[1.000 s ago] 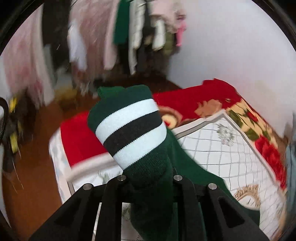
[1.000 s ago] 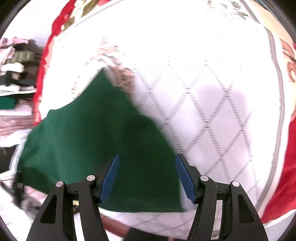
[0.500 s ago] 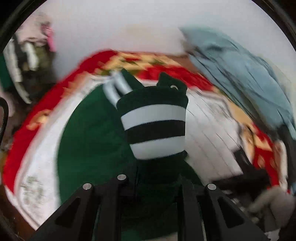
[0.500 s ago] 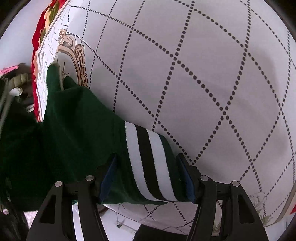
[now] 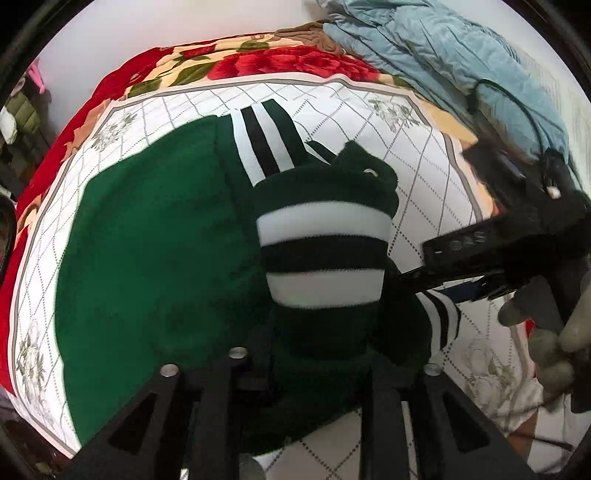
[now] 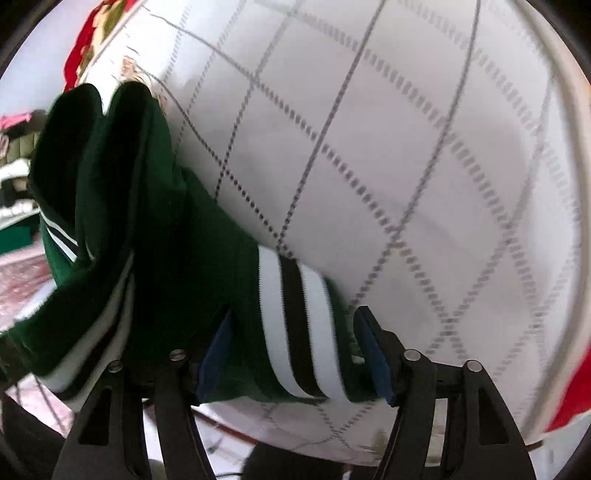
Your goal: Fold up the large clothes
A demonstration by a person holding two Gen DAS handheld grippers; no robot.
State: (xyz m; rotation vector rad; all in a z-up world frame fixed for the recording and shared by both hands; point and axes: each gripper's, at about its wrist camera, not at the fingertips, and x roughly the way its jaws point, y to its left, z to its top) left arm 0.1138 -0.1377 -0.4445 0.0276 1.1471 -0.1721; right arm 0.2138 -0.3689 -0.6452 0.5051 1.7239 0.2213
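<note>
White quilted bedspread (image 5: pixel 417 147) over a red floral blanket (image 5: pixel 280 62), plain pale wall (image 5: pixel 166 26), perhaps hanging clothes (image 5: pixel 18 110).

- Green sweater (image 5: pixel 155 258): soft knitted cloth, matt, slightly fuzzy; ribbed cuff (image 5: pixel 321 254) banded white and black.
- Bed cover (image 6: pixel 424 166): smooth white woven cloth, matt, printed with a dotted diamond grid.
- Red floral blanket (image 5: pixel 280 64): plush, fleecy cloth, faint sheen.
- Blue quilted bedding (image 5: pixel 443 48): smooth padded cloth, slight sheen.
- Left gripper (image 5: pixel 321 373): black matt plastic body, bright metal screw heads.
- Right gripper (image 6: pixel 295 354): black matt plastic; pads (image 6: pixel 376 365) of blue, dull, rubbery-looking material.
</note>
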